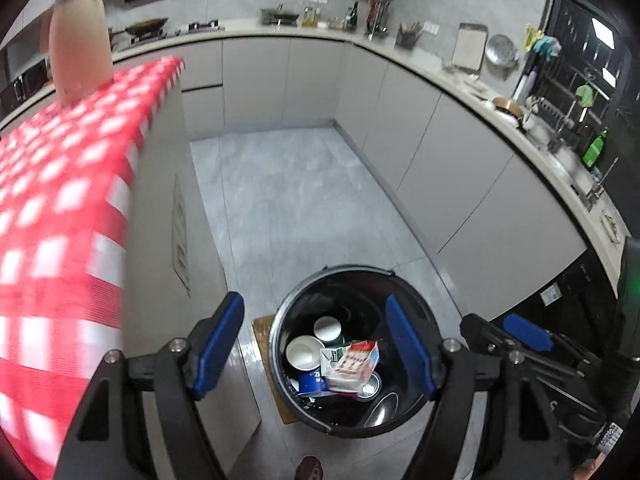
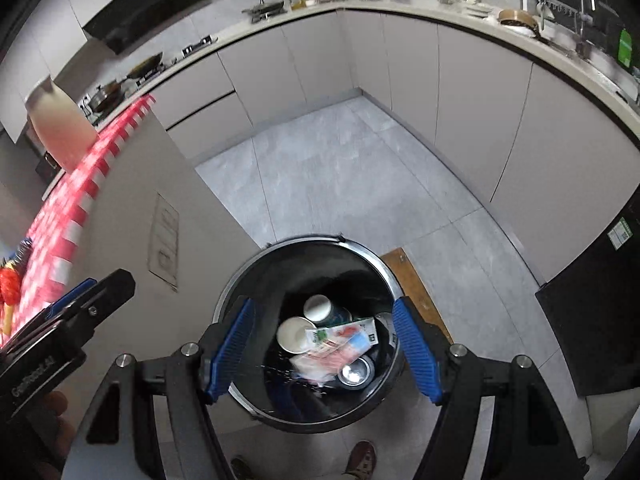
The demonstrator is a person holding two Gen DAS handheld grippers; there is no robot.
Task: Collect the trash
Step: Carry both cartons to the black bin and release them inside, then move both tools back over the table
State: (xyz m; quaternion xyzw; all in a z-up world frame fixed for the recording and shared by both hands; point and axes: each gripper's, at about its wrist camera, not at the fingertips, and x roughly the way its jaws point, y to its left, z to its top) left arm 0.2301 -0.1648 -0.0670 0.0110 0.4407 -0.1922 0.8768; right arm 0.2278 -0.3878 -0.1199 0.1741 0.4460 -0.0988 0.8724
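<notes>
Trash bin (image 1: 352, 280) low in frame on the grey floor (image 1: 304, 184), paper cups (image 1: 304, 354) and a red-white carton (image 1: 354, 366) inside. Left tool (image 1: 316, 350) spread wide, empty; right tool (image 2: 324, 350) likewise, nothing gripped. Red checked surface (image 1: 60, 184) at left.

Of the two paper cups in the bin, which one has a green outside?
The smaller-looking cup, lying further from the camera, shows a green wall. The wider cup beside it shows only its white inside.
</notes>
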